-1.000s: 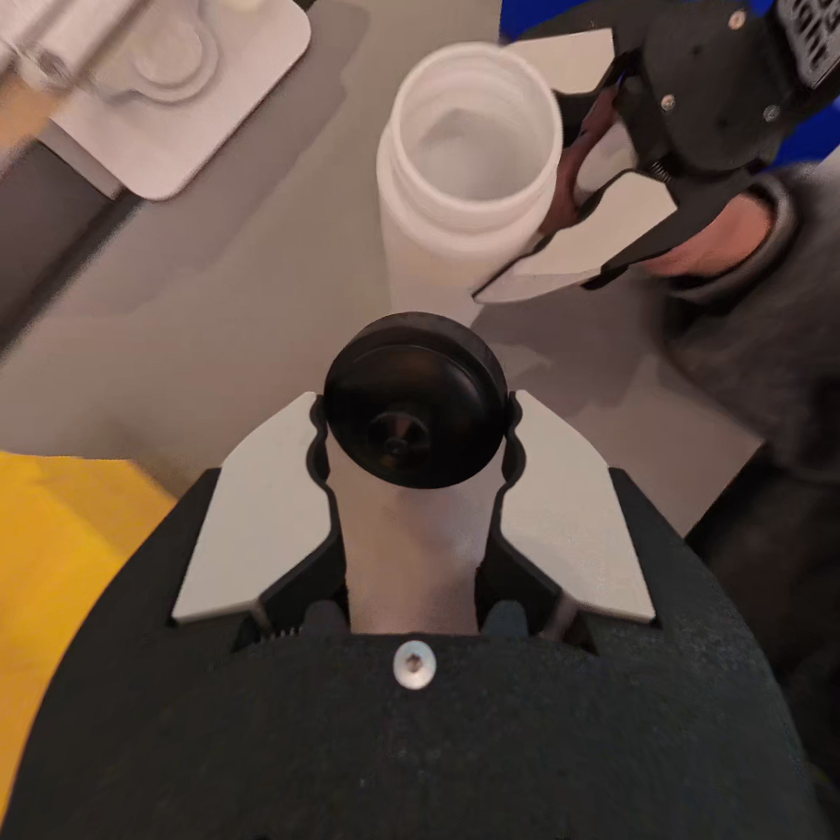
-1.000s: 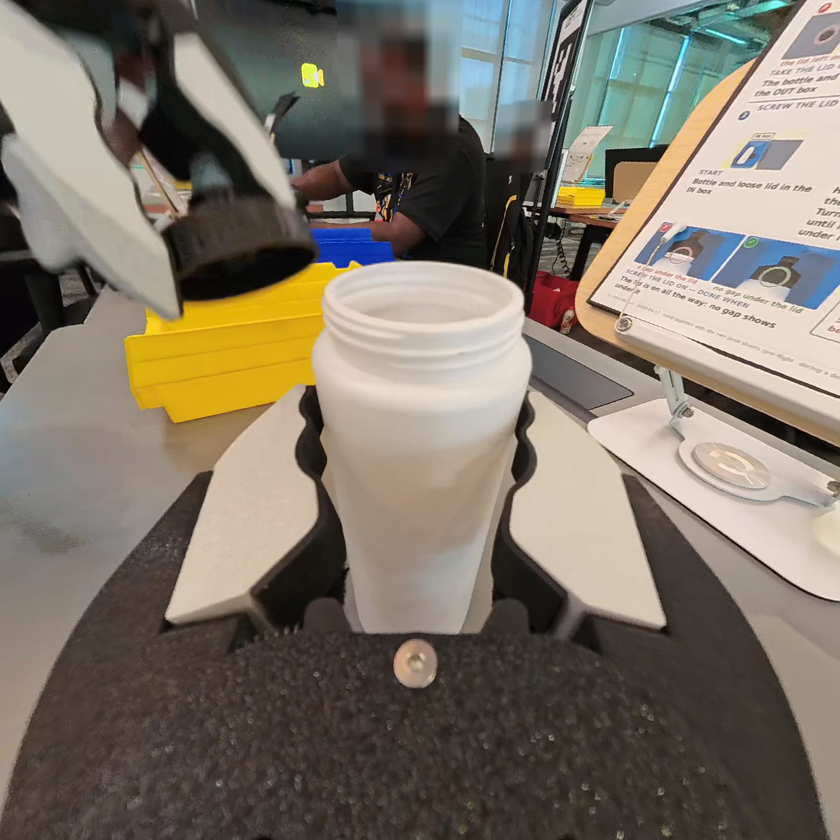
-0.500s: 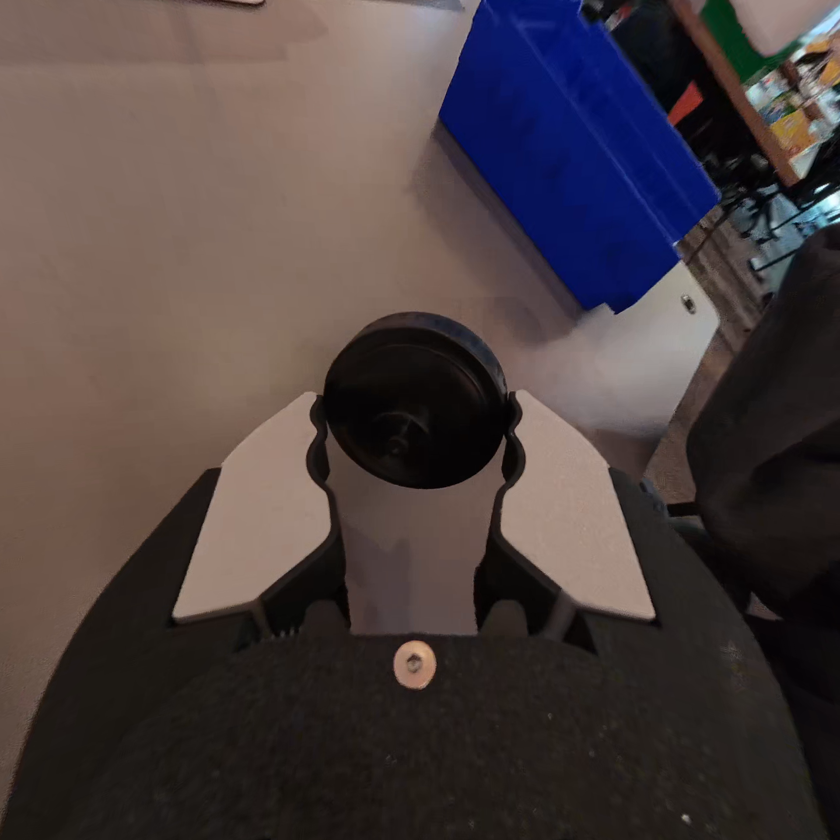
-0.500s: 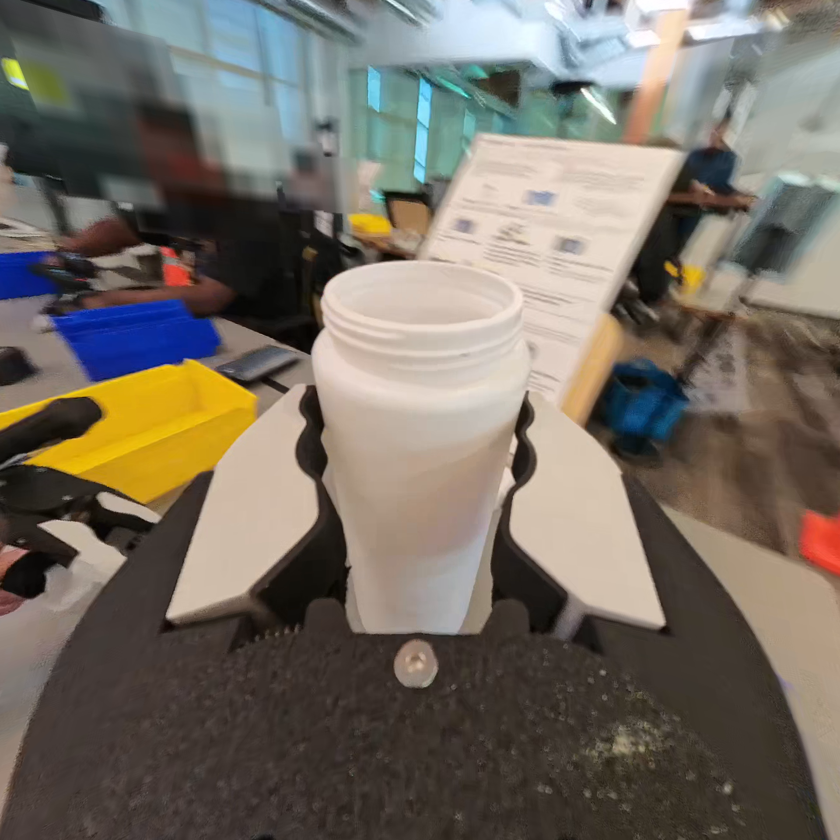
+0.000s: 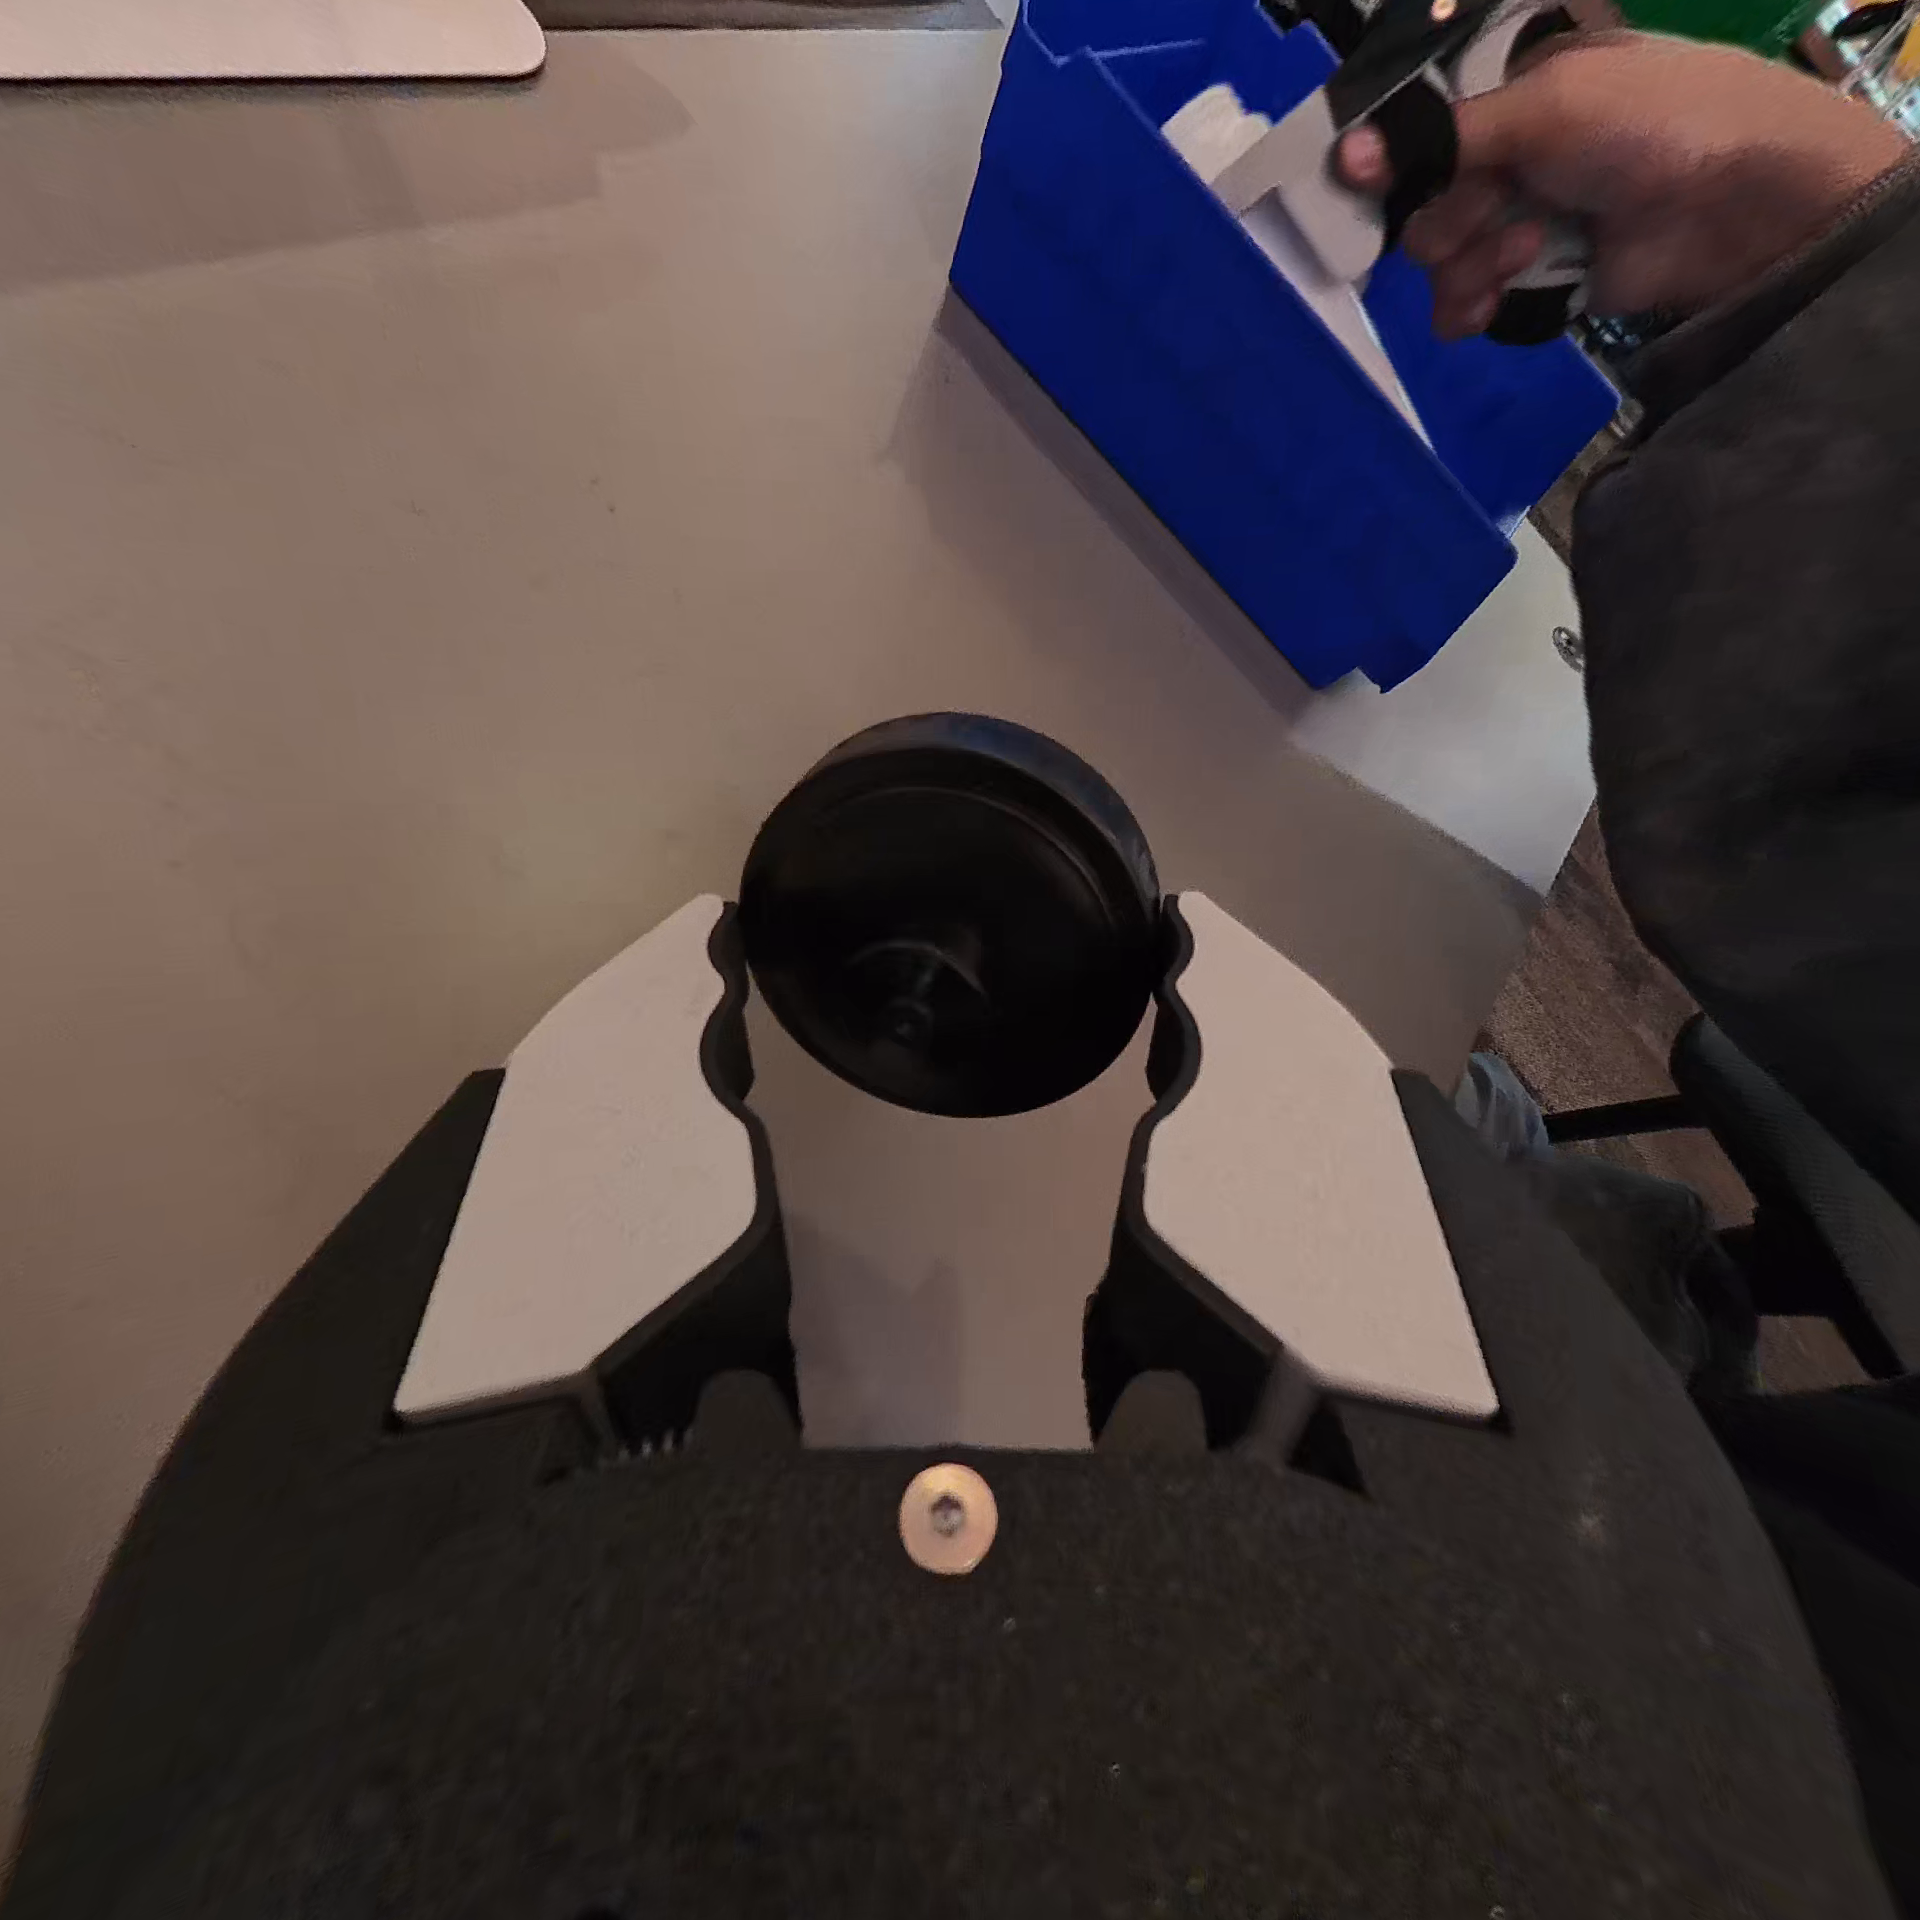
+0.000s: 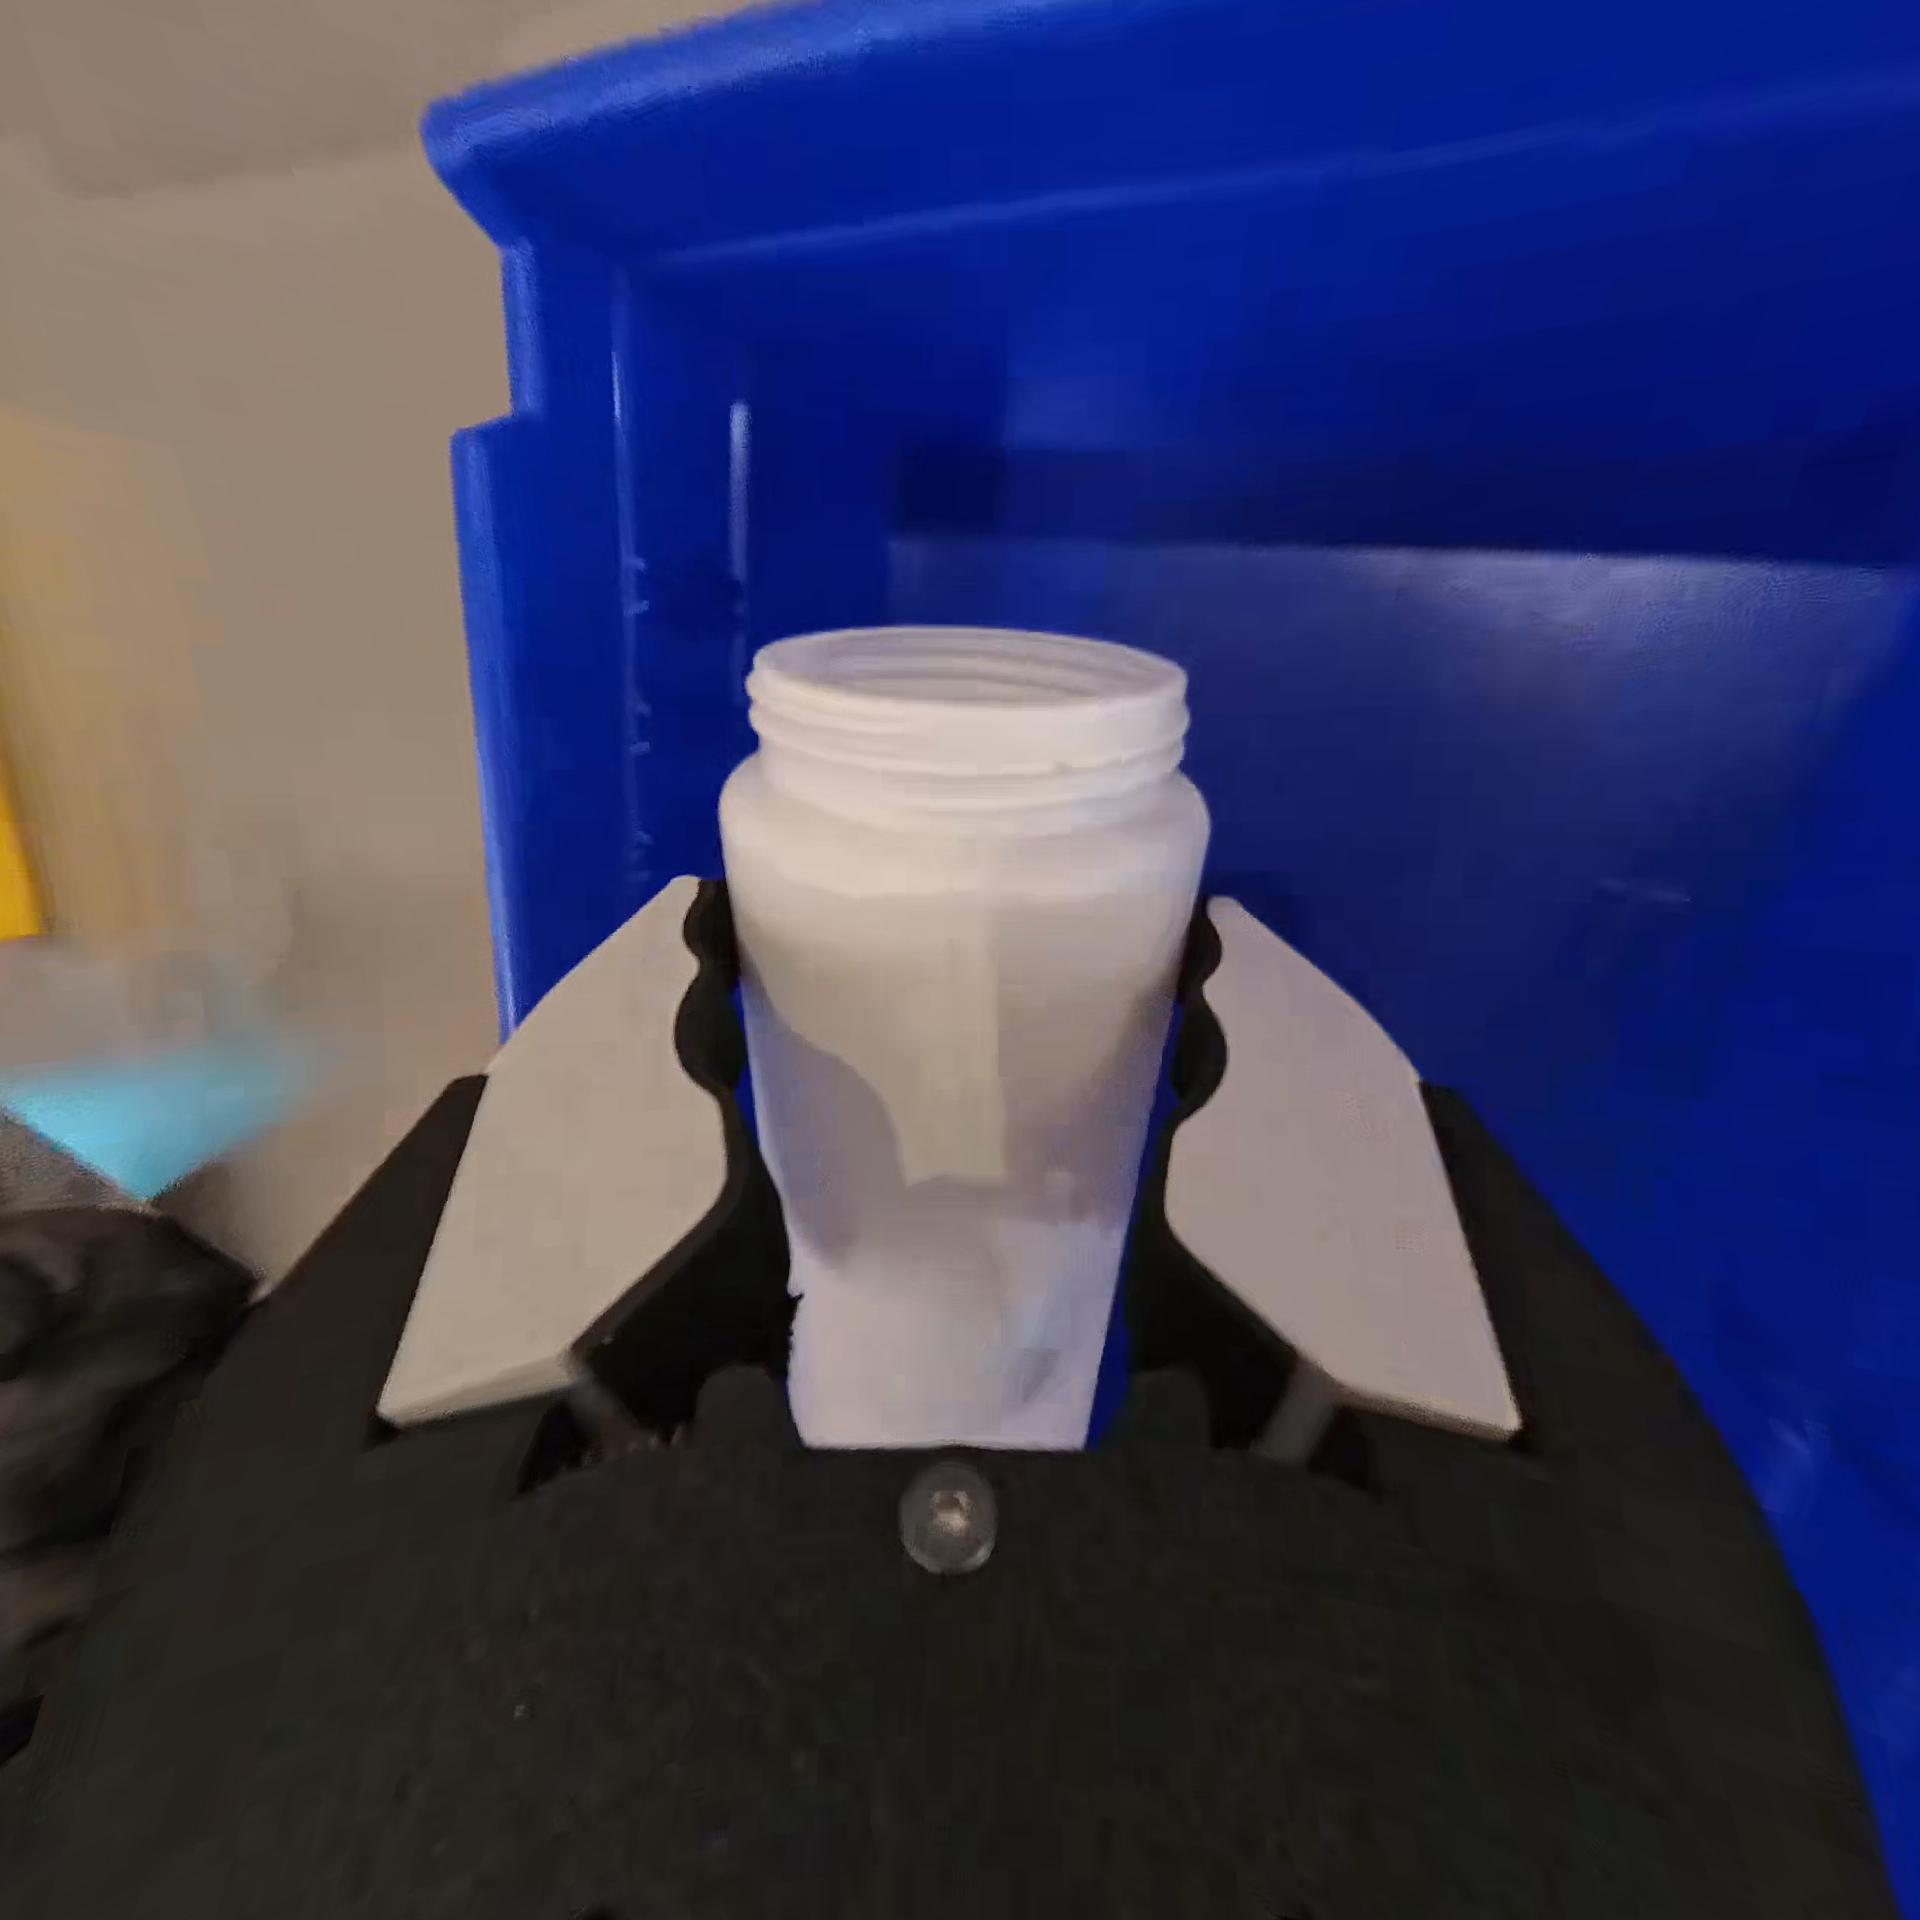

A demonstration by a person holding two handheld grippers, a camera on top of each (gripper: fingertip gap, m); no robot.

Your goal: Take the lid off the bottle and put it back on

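My left gripper [image 5: 948, 940] is shut on a round black lid [image 5: 940, 920], both pads pressed on its rim, and holds it above the grey table [image 5: 416, 520]. My right gripper [image 6: 951, 935] is shut on a white open-necked bottle [image 6: 961, 873], gripped around its body, inside the blue bin [image 6: 1455, 520] close to its wall. In the left wrist view the right gripper [image 5: 1309, 208] shows at the top right in a hand, over the blue bin [image 5: 1195, 343], with the white bottle [image 5: 1216, 120] partly visible in it.
A white base plate [image 5: 260, 36] lies at the table's far left edge. A person's dark sleeve [image 5: 1766, 623] fills the right side. The table edge [image 5: 1455, 790] runs just right of the lid. A yellow strip [image 6: 16, 842] shows at the left.
My right gripper has carried the lidless bottle away from the lid and down into the blue bin. My left gripper has swung right over bare table, still holding the lid.
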